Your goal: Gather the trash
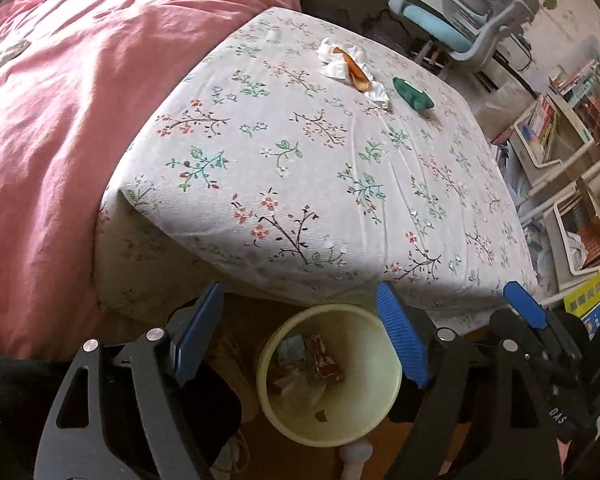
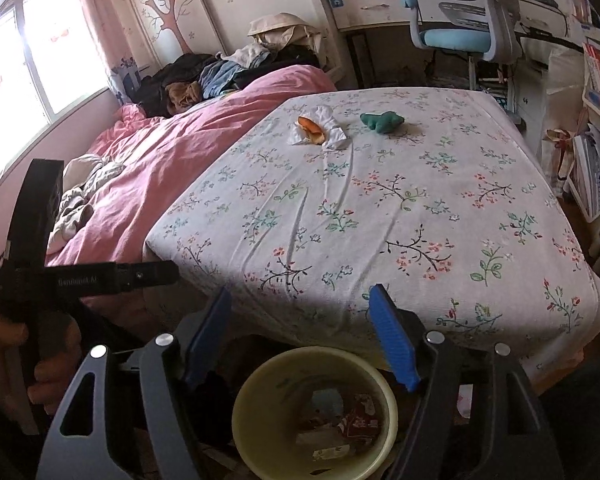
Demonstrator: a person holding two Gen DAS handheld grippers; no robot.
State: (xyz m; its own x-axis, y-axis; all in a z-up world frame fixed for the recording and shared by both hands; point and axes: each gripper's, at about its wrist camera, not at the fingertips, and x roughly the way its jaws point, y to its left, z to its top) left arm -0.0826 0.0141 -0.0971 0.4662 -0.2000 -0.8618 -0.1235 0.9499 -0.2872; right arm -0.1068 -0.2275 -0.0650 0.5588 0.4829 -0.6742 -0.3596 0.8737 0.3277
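Trash remaining on bed (image 2: 380,208): crumpled white tissue (image 2: 328,130) with an orange peel-like strip (image 2: 310,128) lying across it, and a dark green crumpled piece (image 2: 382,121) just beside it to the right, apart from the tissue. Both sit on the floral sheet near the bed's far end.

Orange strip is elongated; in the left wrist view (image 1: 356,70) its long axis runs diagonally, far-left to near-right. Green piece (image 1: 414,96) is a lumpy oblong, long axis roughly the same diagonal.

Pale yellow bin (image 1: 380,392) stands on the floor against the bed's near edge, holding wrappers and paper scraps.

Left gripper (image 1: 300,344) above the bin: jaws wide apart, nothing between pads. Right gripper (image 2: 304,340) likewise spread and empty over the bin (image 2: 260,396).
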